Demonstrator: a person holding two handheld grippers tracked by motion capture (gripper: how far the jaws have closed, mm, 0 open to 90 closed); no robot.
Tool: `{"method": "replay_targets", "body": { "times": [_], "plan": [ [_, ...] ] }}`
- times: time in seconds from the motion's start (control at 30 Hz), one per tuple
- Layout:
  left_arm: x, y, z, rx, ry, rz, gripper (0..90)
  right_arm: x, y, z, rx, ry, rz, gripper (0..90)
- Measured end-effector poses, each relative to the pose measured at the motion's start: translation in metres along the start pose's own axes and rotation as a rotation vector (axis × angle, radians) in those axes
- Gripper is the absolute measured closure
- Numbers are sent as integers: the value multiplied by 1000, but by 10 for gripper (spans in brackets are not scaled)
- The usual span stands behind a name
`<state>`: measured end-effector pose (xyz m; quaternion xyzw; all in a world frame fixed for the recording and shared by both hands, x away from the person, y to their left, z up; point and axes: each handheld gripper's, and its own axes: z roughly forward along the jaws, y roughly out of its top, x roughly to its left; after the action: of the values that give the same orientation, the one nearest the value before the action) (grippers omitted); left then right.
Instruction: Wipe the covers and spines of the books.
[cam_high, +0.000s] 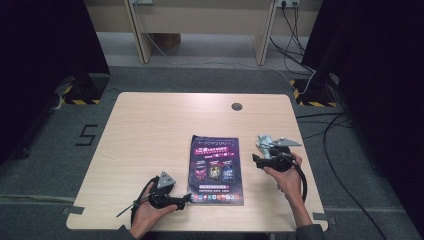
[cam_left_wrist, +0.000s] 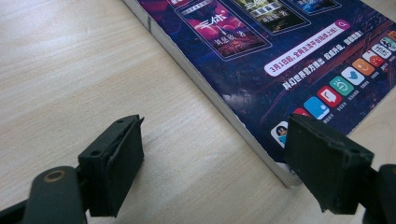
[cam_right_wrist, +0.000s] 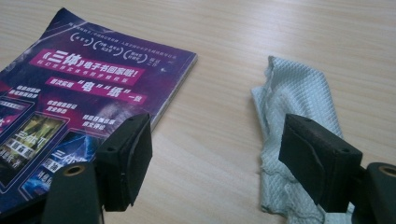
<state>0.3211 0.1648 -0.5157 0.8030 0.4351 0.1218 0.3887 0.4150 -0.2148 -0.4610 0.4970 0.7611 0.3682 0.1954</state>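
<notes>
On the light wooden surface, near its middle and a little toward my side, lies item one: a paperback book, flat, purple and dark-blue back cover up, printed with white and pink Chinese text, three small cover images and a row of coloured app icons along the edge nearest me. Its page block shows white along the side.

Item two: a pale, waffle-textured cloth, crumpled and lying flat on the wood just right of the book, apart from it.

Item three: my left gripper, held in my left hand at the book's near left corner. Its jaws stand apart, nothing between the pads; in the left gripper view one jaw hangs over bare wood, the other over the book's corner, and I cannot tell whether that one touches the cover.

Item four: my right gripper, held in my right hand to the right of the book. Its jaws stand wide, gripping nothing; in the right gripper view one sits before the book's edge, the other before the cloth.

Item five: a round grey cable grommet at the far edge.
</notes>
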Motion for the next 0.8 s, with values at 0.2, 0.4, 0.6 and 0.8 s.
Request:
{"method": "replay_targets", "body": {
  "times": [0.2,0.4,0.6,0.8],
  "plan": [
    [0,0,0,1,2,1,190,7,-5,-2,1,10,-18,262],
    [0,0,0,0,3,3,190,16,-11,0,14,28,-24,258],
    [0,0,0,0,0,2,189,21,-14,1,23,35,-34,250],
    [0,0,0,0,1,2,189,26,-18,0,14,58,-26,241]
  ]
}}
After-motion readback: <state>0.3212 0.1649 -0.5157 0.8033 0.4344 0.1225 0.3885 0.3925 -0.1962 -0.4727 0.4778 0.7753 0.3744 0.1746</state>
